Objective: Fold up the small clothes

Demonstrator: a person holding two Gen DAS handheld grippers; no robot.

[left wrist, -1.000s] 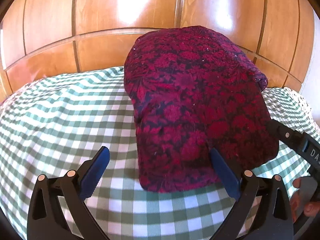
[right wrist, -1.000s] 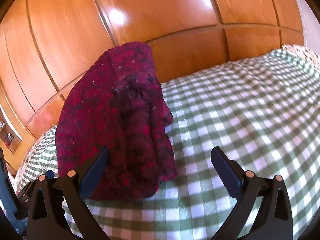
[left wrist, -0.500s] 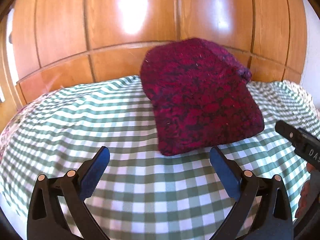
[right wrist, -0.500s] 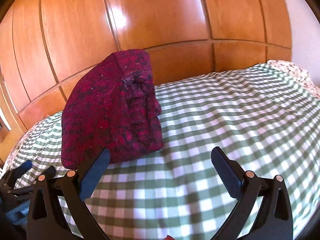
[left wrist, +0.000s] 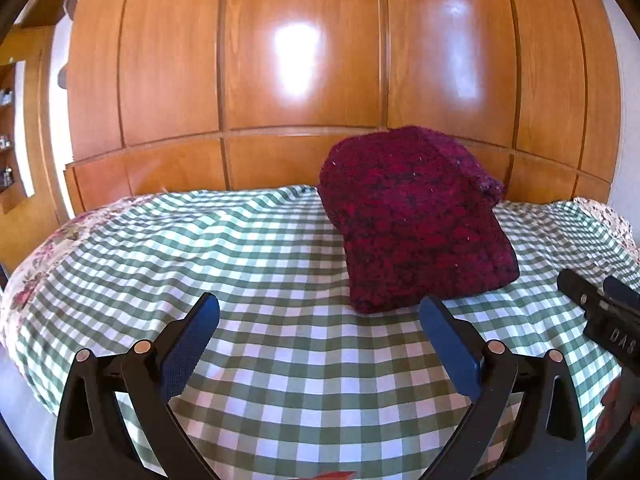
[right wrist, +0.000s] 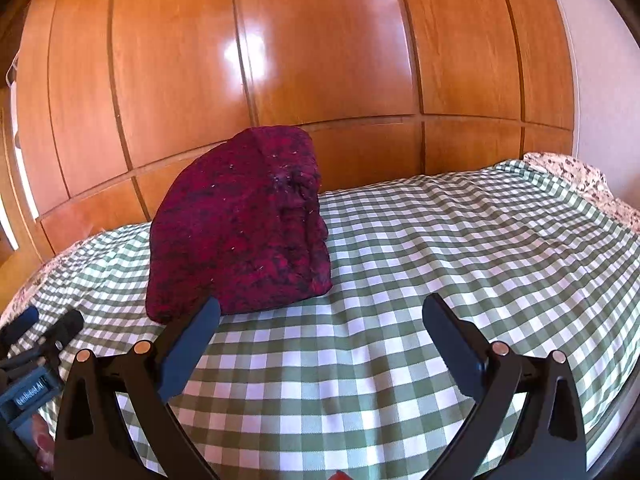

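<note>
Both grippers spread, empty | folded red garment on checked bedspread | wooden panels behind

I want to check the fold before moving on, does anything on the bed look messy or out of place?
Nothing stands out. The red garment lies folded in a compact bundle on the checked bedcover, and both the left gripper and right gripper are open and clear of it.

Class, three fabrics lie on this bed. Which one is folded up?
The dark red garment, a compact bundle; the green checked cloth is spread out and the floral cover shows only at the edges.
</note>
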